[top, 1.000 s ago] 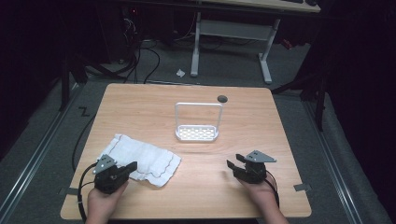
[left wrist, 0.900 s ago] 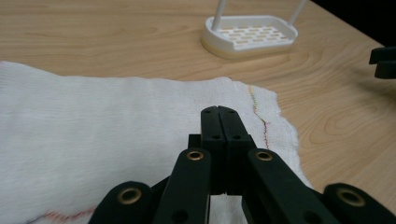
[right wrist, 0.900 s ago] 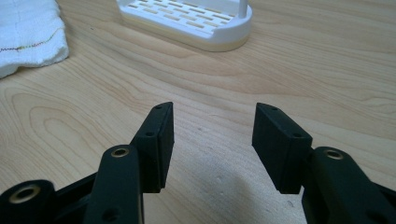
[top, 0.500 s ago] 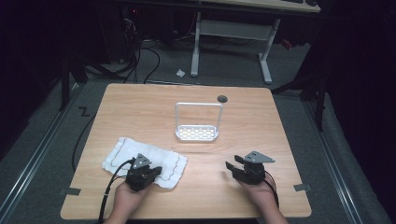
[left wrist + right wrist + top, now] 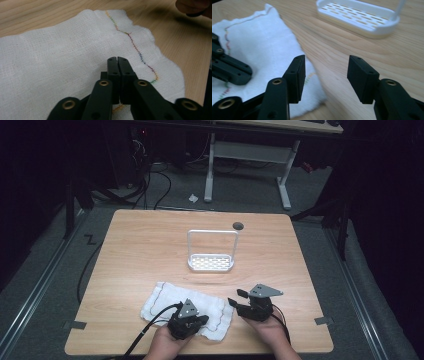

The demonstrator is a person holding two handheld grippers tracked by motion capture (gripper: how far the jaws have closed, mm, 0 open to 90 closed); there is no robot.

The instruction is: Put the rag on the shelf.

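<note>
White cloth (image 5: 186, 309) lying flat at table's (image 5: 150, 250) near edge. Left gripper (image 5: 117, 62) hovering over it, jaws just starting to part, nothing between. Right gripper (image 5: 325, 75) waiting beside cloth's corner, jaws apart, empty. Best approach: lowering pads onto hem, pinching single layer.

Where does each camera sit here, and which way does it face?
High view: above the person's side, looking forward and down on the table; both hands enter at the bottom, left gripper over the cloth, right gripper beside it.
Left gripper view: on the left gripper, looking along its near-shut jaws at the cloth.
Right gripper view: on the right gripper, looking between open jaws at the table and white rack.
Shared: the cloth shows in all three; the rack in the high and right gripper views.
</note>
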